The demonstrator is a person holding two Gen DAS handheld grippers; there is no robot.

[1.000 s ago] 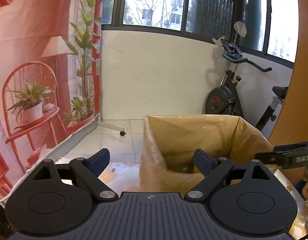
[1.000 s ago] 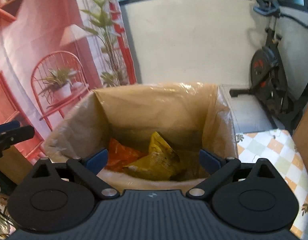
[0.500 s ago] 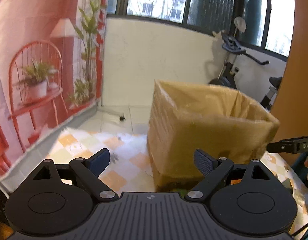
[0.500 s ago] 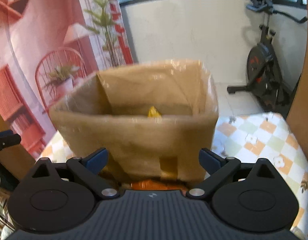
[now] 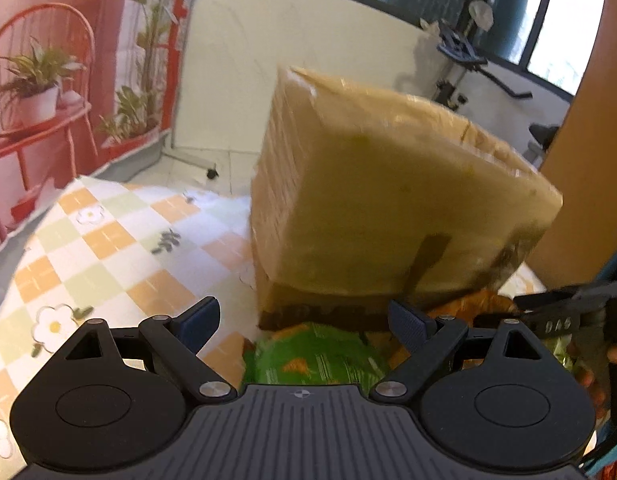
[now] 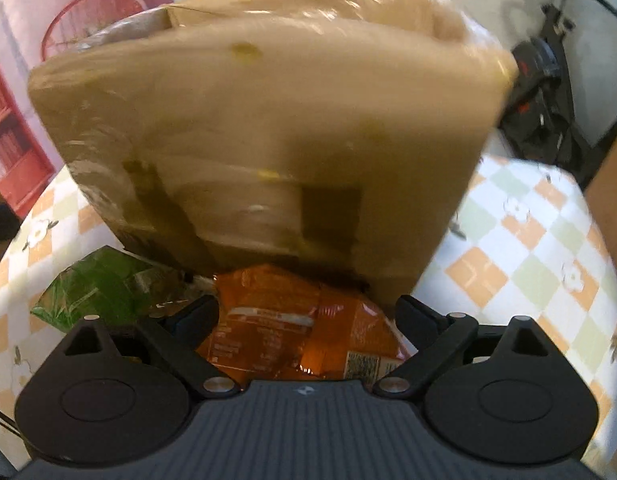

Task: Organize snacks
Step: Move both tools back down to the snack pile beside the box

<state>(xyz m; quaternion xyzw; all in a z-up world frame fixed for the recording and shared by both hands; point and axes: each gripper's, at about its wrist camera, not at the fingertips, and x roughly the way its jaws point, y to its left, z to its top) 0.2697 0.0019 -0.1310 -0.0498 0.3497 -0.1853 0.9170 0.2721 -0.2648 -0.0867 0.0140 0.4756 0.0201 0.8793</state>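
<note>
Cardboard box [image 6: 268, 128] looms over orange packet [image 6: 300, 328], green packet [image 5: 316, 356] beside

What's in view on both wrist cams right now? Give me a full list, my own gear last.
cardboard box: one, tan, plastic-wrapped, on the table, directly ahead of both grippers
orange snack bag: one, orange, on the table at the box's near side, between the right jaws
green snack bag: one, green, on the table left of the orange bag, between the left jaws
tablecloth: one, orange, green and white checks with flowers, covering the table
exercise bike: one, black, on the floor behind the table
backdrop: one, red with printed plants, to the left
left gripper: black, open
right gripper: black, open
</note>
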